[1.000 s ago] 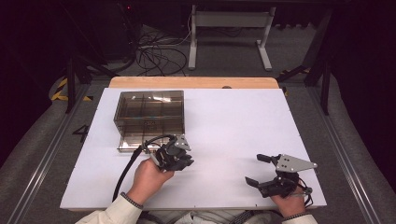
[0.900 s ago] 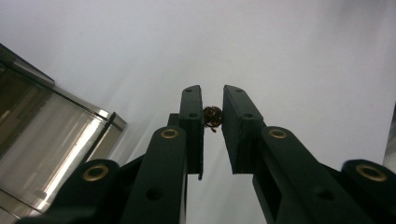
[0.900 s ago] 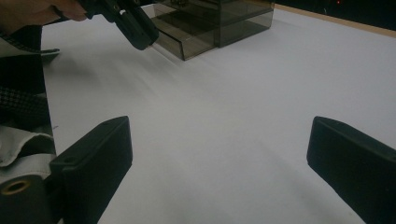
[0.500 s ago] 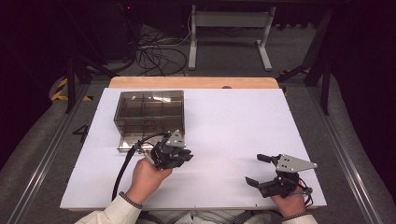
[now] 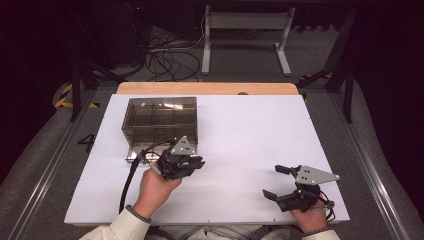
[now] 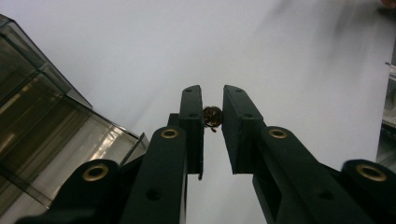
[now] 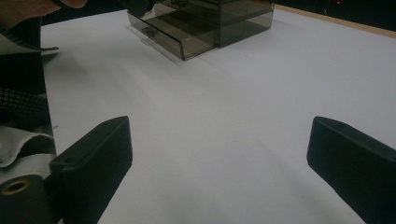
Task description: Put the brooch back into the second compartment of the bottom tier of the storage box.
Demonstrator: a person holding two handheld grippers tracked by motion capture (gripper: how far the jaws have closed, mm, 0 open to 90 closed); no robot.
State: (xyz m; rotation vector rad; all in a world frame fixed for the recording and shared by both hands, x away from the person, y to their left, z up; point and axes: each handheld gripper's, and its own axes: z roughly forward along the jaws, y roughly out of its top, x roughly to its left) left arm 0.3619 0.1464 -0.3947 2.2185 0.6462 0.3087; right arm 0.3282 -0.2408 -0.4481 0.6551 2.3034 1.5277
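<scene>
My left gripper (image 6: 213, 105) pinches a small brown bead (image 6: 213, 116) above the white table (image 5: 250, 130), just beside the smoky plastic drawer box (image 5: 160, 119). My right gripper (image 5: 281, 181) rests wide open.

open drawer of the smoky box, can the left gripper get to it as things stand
Probably yes: the left gripper, shut on a small brown object, hangs right beside the open drawer, with only bare white tabletop between.

the high view looks forward and down over the white worktop (image 5: 250, 130) from 6 o'clock. each tongs view rides low and close above it. all share the smoky drawer box (image 5: 160, 120) (image 6: 42, 140) (image 7: 205, 23) at 10 o'clock.
</scene>
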